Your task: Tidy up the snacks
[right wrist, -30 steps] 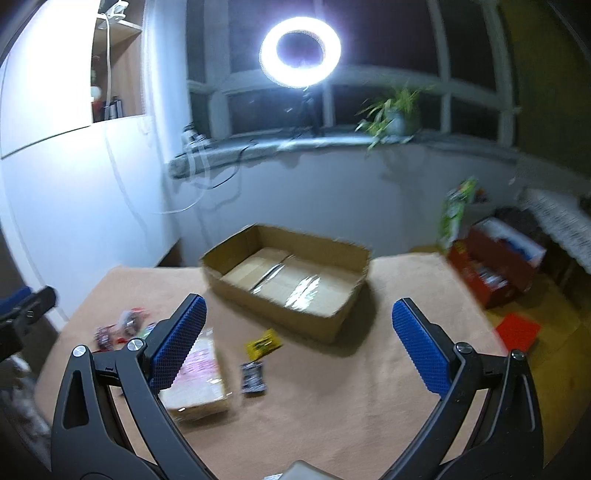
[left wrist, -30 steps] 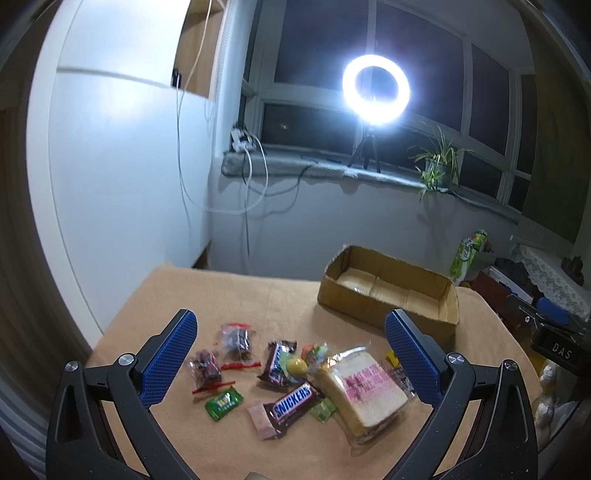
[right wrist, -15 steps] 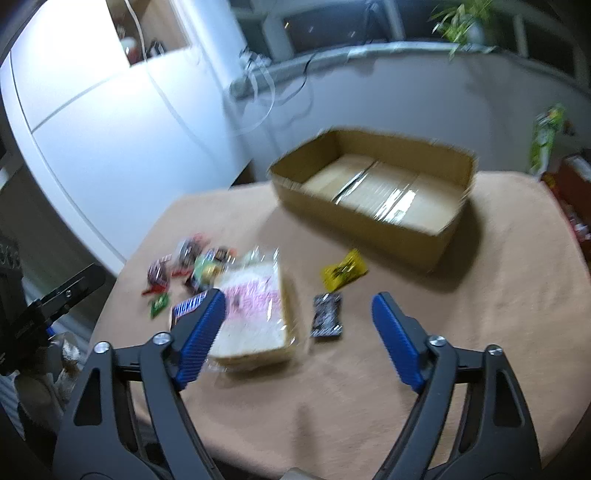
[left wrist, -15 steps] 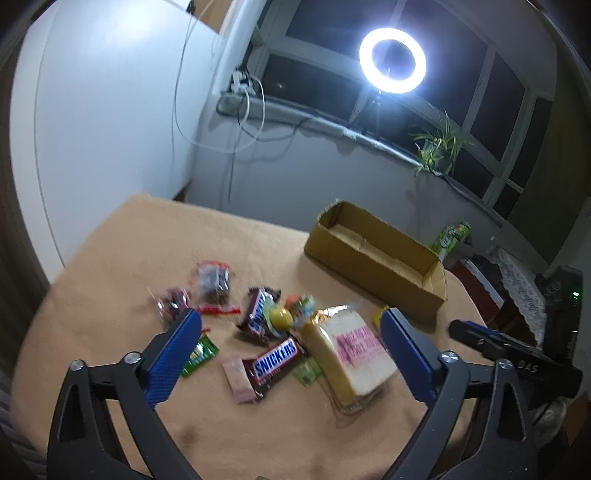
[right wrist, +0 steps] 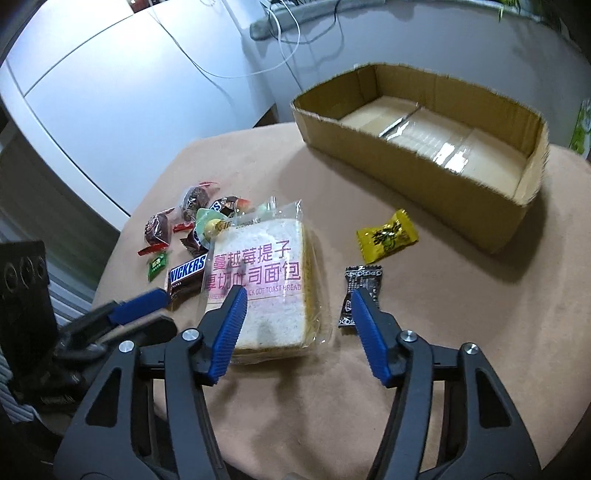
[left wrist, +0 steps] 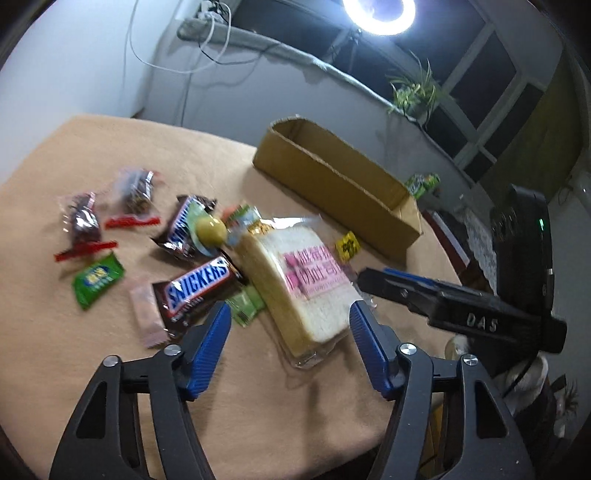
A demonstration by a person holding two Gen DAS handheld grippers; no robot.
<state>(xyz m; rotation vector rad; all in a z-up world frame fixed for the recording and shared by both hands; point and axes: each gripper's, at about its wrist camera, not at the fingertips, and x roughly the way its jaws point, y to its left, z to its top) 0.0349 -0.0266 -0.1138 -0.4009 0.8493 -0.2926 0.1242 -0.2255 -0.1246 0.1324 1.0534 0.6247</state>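
A bagged slice of toast bread (left wrist: pixel 299 280) (right wrist: pixel 269 280) lies on the tan table among loose snacks. A Snickers bar (left wrist: pixel 199 284) (right wrist: pixel 186 275), a second chocolate bar (left wrist: pixel 183 229), a green candy (left wrist: pixel 96 279), two dark red-sealed sweets (left wrist: pixel 81 221) and a yellow candy (right wrist: pixel 386 236) lie around it. A black candy wrapper (right wrist: pixel 360 291) lies right of the bread. My left gripper (left wrist: pixel 290 325) is open, just short of the bread. My right gripper (right wrist: pixel 297 306) is open over the bread's near edge. An open, empty cardboard box (right wrist: pixel 424 147) (left wrist: pixel 332 177) stands behind.
The table's front edge (right wrist: pixel 332 443) is close under both grippers. A white cabinet (right wrist: pixel 110 92) stands to the left, a windowsill with cables and a plant (left wrist: pixel 413 92) behind. A ring light (left wrist: pixel 376 11) glares above. Boxes and clutter (left wrist: pixel 424 182) lie right of the table.
Both grippers have dropped and moved forward toward the bread, and both openings have narrowed. The snacks and the box have not moved.
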